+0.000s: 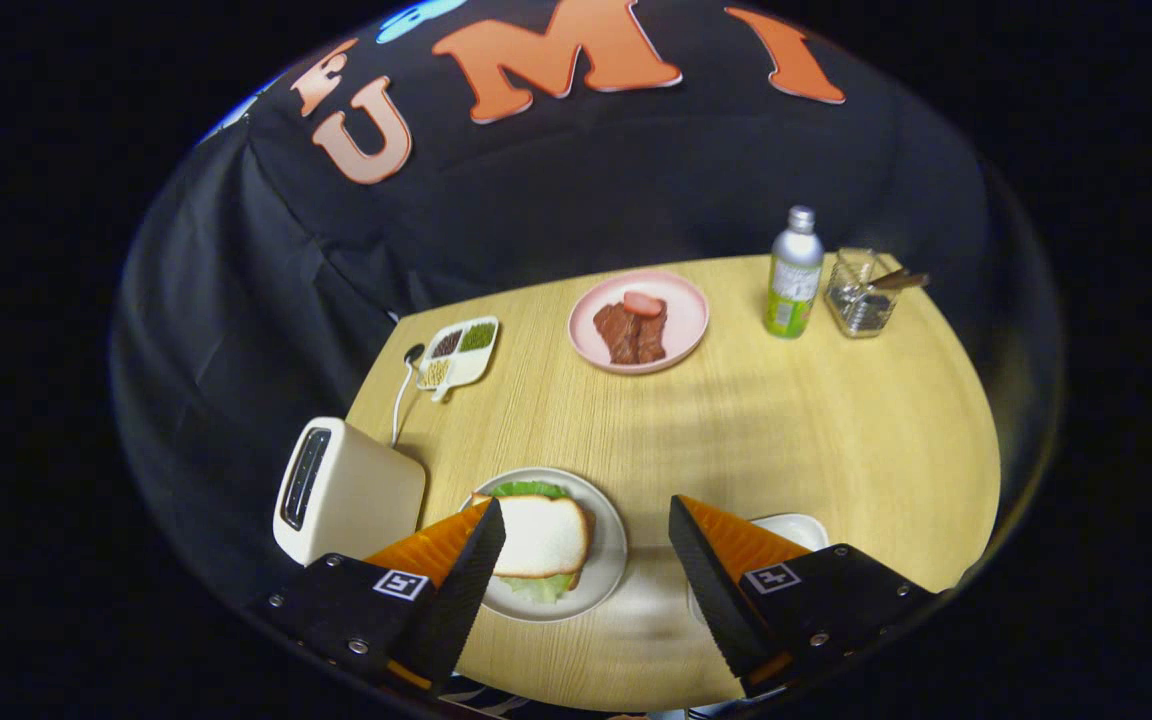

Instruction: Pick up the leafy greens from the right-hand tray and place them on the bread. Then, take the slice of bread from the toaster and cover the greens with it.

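Gripper view: gripper (586, 520) spread wide, nothing between the fingers, hovering above the near part of a round wooden table (816, 440). Just ahead, between the fingers but nearer the left one, a grey plate (608, 570) carrying the sandwich. Top slice of bread (541, 537) lying flat over the leafy greens (528, 489); green frill poking out at the far edge and again at the near edge under the slice. Lower slice barely visible, just a crust line on the left. Left fingertip overlapping the plate's left rim in the picture; contact not clear, looks raised above it. White toaster (346, 490) standing just left of the plate, slot facing up-left, cord (400, 395) running back toward the table's far-left edge. Slot contents too dark to tell. White tray (801, 528) mostly hidden behind the right finger, only a rim corner showing; contents not readable. Farther back, centre: pink plate (684, 320) with slices of dark meat and one pinkish piece. Left of it, a small white divided dish (458, 353) with dark, green and pale fillings in separate compartments. Far right: bottle (794, 273) with silver top and green label, upright, and just beside it a clear glass holder (861, 295) with brown-handled utensils sticking out.
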The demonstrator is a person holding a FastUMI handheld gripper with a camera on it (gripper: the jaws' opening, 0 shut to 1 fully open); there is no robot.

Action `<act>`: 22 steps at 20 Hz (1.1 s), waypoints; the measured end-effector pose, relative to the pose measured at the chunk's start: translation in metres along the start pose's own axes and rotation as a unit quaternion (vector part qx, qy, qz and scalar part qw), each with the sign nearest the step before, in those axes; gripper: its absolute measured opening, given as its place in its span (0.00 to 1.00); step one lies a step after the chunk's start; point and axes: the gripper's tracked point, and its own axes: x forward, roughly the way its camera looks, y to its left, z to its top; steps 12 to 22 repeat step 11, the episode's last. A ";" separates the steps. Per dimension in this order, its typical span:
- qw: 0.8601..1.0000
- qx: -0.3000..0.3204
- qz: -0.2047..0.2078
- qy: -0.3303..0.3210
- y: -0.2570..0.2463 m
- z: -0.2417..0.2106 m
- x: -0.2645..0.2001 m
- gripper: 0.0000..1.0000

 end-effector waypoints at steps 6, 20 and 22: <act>0.984 -0.045 -0.091 -0.149 -0.042 0.054 -0.107 0.98; 0.959 -0.063 -0.140 -0.237 -0.062 0.065 -0.176 0.99; 0.959 -0.063 -0.140 -0.237 -0.062 0.065 -0.176 0.99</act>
